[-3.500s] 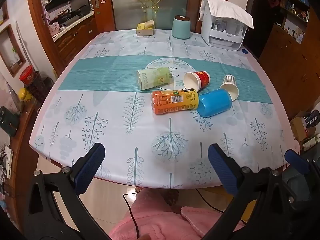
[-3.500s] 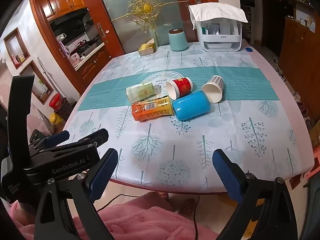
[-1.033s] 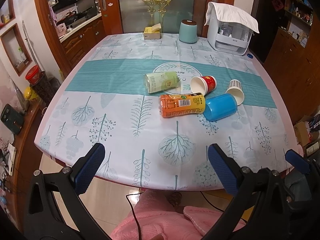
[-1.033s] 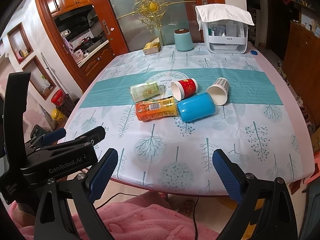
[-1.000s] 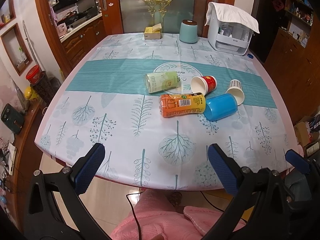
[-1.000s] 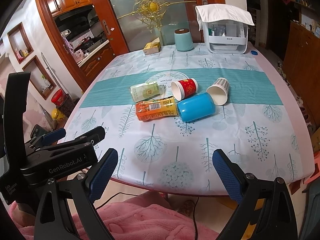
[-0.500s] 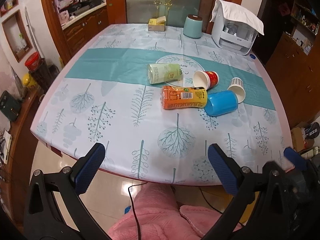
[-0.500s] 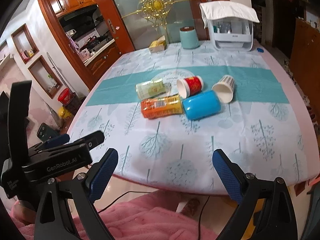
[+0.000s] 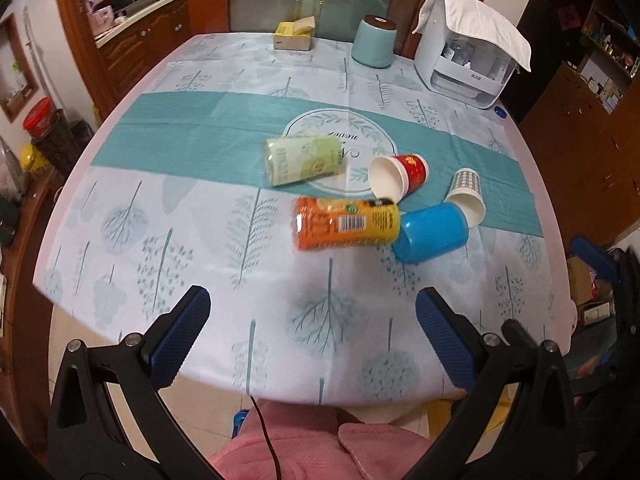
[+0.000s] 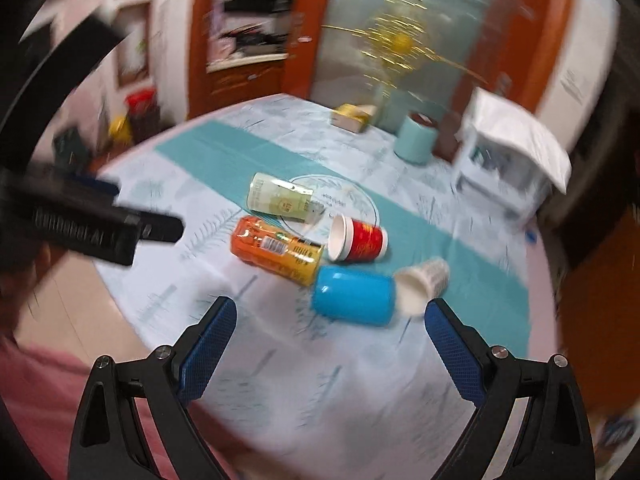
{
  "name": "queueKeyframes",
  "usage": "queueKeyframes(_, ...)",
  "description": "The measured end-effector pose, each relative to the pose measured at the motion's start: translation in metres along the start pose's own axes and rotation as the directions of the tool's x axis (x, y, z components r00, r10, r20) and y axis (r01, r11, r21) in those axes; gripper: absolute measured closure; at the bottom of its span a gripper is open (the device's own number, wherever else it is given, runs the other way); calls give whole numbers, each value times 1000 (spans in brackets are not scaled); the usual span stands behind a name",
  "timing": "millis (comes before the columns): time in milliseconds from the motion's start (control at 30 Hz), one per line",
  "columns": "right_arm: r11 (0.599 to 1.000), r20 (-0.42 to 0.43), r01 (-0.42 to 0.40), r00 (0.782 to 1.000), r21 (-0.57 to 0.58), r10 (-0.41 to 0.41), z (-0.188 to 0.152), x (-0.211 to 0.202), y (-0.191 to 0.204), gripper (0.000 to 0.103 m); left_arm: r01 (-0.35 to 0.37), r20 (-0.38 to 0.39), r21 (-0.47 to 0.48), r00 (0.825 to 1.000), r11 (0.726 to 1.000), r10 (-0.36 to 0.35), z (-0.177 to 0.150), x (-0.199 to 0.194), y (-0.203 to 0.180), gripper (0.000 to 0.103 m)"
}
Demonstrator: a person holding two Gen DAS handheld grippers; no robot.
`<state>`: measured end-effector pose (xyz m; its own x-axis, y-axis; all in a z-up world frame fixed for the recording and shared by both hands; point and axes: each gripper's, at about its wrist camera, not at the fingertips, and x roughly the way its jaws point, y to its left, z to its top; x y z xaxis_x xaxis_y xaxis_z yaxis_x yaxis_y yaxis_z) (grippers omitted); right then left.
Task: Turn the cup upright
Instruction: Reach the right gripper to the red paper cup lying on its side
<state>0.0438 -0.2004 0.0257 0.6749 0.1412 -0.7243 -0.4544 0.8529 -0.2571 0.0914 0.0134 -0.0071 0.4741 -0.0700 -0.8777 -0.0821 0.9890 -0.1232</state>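
Observation:
Several containers lie on their sides mid-table: a red paper cup point(image 9: 400, 178) point(image 10: 358, 239), a checked white paper cup point(image 9: 466, 196) point(image 10: 422, 282), a blue plastic cup point(image 9: 432, 237) point(image 10: 354, 294), an orange can point(image 9: 346, 223) point(image 10: 278, 249) and a pale green can point(image 9: 302, 159) point(image 10: 279, 199). My left gripper point(image 9: 312, 336) is open and empty above the near table edge. My right gripper point(image 10: 330, 346) is open and empty, close in front of the blue cup; its view is blurred.
At the far edge of the table point(image 9: 120, 184) stand a teal canister point(image 9: 374, 46), a yellow tissue box point(image 9: 294, 36) and a white appliance under a cloth point(image 9: 470, 64). Wooden cabinets stand left and right. A pink-clad lap point(image 9: 320, 444) is below the near edge.
Both grippers have moved forward toward the table. The right one has swung in fast toward the cups, which now look larger. The cups and cans have not moved.

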Motion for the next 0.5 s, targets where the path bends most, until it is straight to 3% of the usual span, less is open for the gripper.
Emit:
queueKeyframes(67, 992, 17, 26, 1000, -124, -24, 12, 14, 1, 6, 10, -10, -5, 1000, 1000, -10, 16, 9, -2, 1)
queueKeyframes(233, 927, 3, 48, 999, -373, -50, 45, 61, -1, 6, 26, 23, -13, 999, 1000, -26, 58, 27, -5, 1)
queueKeyframes(500, 798, -76, -13, 996, -602, -40, 72, 163, -15, 6, 86, -4, -66, 996, 994, -87, 100, 69, 15, 1)
